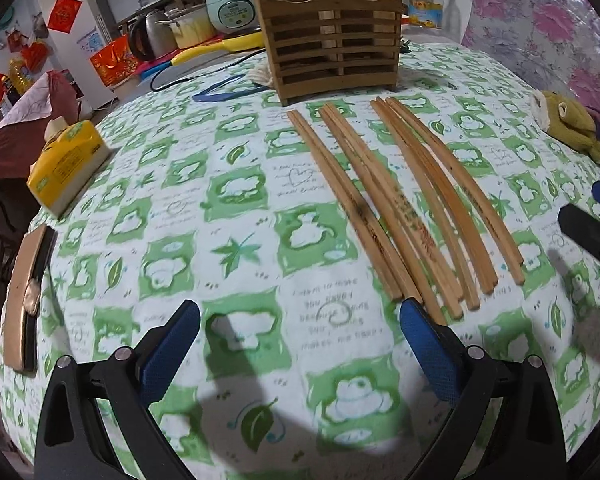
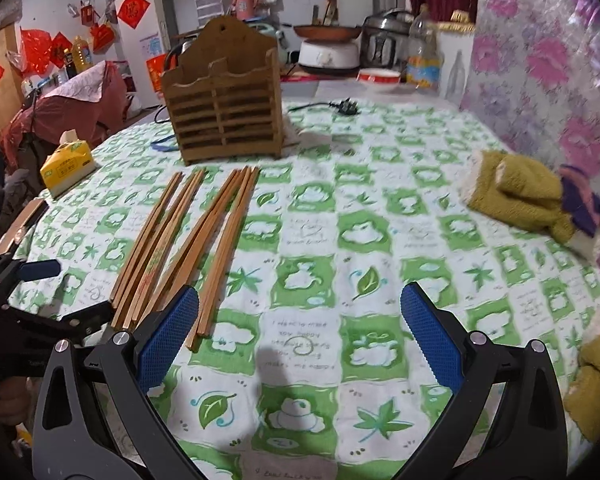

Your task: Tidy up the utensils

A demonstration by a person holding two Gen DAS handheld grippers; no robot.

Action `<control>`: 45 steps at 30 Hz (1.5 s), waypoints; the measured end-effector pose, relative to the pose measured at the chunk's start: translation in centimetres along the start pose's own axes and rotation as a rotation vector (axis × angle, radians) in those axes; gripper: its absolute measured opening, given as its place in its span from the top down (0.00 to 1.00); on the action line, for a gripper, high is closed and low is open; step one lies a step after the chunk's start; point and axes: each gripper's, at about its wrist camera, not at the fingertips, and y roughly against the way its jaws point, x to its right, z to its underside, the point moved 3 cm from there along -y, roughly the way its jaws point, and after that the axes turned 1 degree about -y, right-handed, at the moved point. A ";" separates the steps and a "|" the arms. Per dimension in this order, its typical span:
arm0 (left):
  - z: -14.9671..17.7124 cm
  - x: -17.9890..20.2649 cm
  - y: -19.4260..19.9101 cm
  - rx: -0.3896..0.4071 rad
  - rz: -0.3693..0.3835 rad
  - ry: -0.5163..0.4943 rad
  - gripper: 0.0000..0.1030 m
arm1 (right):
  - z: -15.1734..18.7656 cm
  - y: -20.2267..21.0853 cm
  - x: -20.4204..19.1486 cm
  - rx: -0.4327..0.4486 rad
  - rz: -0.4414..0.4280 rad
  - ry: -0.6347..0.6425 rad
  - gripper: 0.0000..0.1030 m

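Several wooden chopsticks (image 1: 404, 208) lie side by side on the green-and-white tablecloth, running from near me toward a slatted wooden utensil holder (image 1: 332, 36) at the back. They also show in the right wrist view (image 2: 188, 248), with the holder (image 2: 224, 108) behind them. My left gripper (image 1: 300, 312) is open and empty, just left of the chopsticks' near ends. My right gripper (image 2: 300, 304) is open and empty, just right of the chopsticks' near ends. Each gripper shows at the edge of the other's view.
A yellow tissue pack (image 1: 66, 164) and a phone (image 1: 28, 300) lie at the table's left edge. A mustard cloth glove (image 2: 528, 196) lies at the right, by the floral wall. A power plug and cord (image 2: 340, 108) lie behind the holder. Kitchen appliances stand beyond.
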 end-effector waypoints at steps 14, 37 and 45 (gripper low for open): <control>0.0 -4.5 -0.8 0.009 -0.042 0.084 0.04 | 1.2 -0.3 -1.1 -0.047 -0.004 0.103 0.06; 0.0 -5.1 -1.1 -0.005 0.013 0.135 0.04 | 0.7 -4.1 0.4 -0.192 0.018 0.011 0.28; 0.0 -4.1 -0.6 0.018 -0.002 0.066 0.08 | 1.1 -3.6 -1.4 -0.173 -0.020 0.109 0.41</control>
